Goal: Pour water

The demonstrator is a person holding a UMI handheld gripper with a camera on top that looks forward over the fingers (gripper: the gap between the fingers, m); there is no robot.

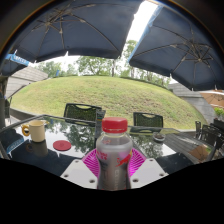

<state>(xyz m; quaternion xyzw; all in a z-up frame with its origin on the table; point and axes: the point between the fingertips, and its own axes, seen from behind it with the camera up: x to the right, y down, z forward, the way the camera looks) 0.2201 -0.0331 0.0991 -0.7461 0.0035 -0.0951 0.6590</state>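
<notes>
A clear plastic water bottle (pixel 113 155) with a red cap (pixel 115 125) stands upright between my gripper's (pixel 113 160) two fingers, and the pink pads press on both its sides. The bottle's base is hidden below. A cream mug (pixel 36 129) stands on the glass table (pixel 60 158) to the far left, well apart from the bottle. A red coaster (pixel 62 145) lies on the glass between the mug and the bottle.
Two dark chairs (pixel 83 112) stand beyond the table's far edge. Some objects lie on the table's right side (pixel 190 145). A grassy mound (pixel 110 95) rises behind, and large dark parasols (pixel 70 30) hang overhead.
</notes>
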